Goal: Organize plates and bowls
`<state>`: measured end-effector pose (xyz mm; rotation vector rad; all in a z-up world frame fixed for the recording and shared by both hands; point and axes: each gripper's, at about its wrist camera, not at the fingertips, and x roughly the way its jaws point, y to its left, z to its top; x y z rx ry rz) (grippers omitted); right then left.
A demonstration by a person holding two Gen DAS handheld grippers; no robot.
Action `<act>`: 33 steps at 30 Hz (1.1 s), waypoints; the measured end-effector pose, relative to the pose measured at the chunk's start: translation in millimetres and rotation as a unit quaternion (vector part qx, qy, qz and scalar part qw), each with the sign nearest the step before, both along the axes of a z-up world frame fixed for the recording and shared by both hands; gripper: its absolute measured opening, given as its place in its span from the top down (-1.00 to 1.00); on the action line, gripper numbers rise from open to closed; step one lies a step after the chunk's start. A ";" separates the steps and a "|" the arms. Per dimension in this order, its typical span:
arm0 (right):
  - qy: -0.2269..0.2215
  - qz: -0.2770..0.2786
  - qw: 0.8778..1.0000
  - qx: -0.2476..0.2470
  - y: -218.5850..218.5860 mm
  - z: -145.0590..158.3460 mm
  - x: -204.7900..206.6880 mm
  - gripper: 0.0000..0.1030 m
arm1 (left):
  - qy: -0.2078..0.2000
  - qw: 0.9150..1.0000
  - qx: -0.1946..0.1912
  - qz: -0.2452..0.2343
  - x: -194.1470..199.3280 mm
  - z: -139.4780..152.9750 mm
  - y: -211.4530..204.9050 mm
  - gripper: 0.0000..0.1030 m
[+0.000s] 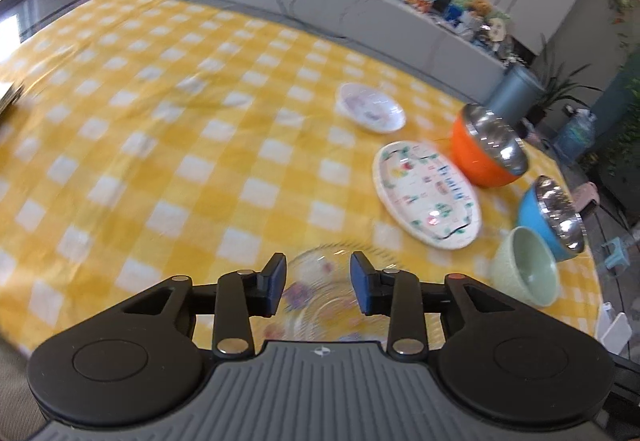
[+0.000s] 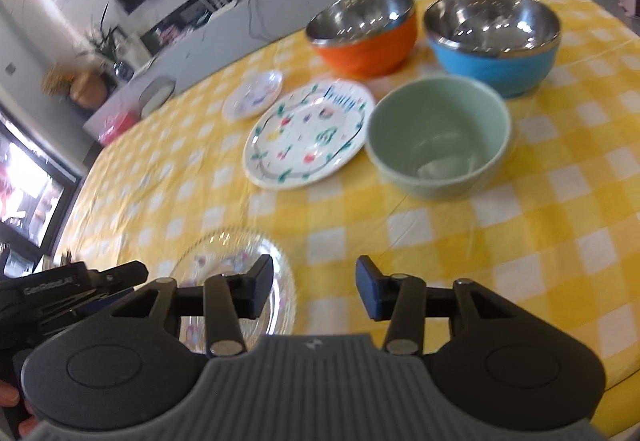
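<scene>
green bowl point(image 2: 438, 137): empty | glass plate point(image 2: 236, 273): bare | both grippers' fingers spread, pinching nothing

The table holds three plates: a clear glass plate point(image 2: 236, 277), a large painted plate point(image 2: 308, 137) and a small white plate point(image 2: 253, 94); three bowls stand nearby: an orange bowl point(image 2: 364, 31), a blue bowl point(image 2: 494, 37) and a green bowl point(image 2: 438, 137)
</scene>
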<state>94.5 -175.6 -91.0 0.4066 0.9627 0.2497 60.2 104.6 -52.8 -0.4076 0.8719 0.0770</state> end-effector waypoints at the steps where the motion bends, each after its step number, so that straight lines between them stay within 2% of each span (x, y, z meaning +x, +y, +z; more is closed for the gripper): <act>1: 0.000 -0.004 1.000 0.000 -1.6 0.6 2.9 0.11 | -0.004 1.000 -0.001 -0.007 3.5 2.6 -3.2 0.20; 6: -0.002 -0.021 1.000 -0.002 -3.6 4.5 16.9 -0.12 | -0.019 0.999 -0.004 -0.038 19.9 10.4 -17.5 0.16; 8: -0.004 -0.022 1.000 -0.002 -3.6 6.3 22.0 -0.14 | -0.021 0.999 -0.006 -0.045 26.3 11.5 -20.8 0.15; 20: 0.007 -0.020 0.999 0.028 4.0 1.3 63.8 -0.15 | -0.022 0.997 -0.005 -0.070 59.2 5.5 -26.9 0.08; 28: -0.003 -0.033 0.999 0.009 1.1 0.3 77.7 -0.08 | -0.012 0.997 -0.012 -0.071 80.4 -9.5 -20.0 0.01; 33: 0.013 -0.042 0.999 0.020 -3.7 0.9 92.1 -0.17 | -0.012 0.997 -0.026 -0.073 95.4 -15.5 -17.1 -0.06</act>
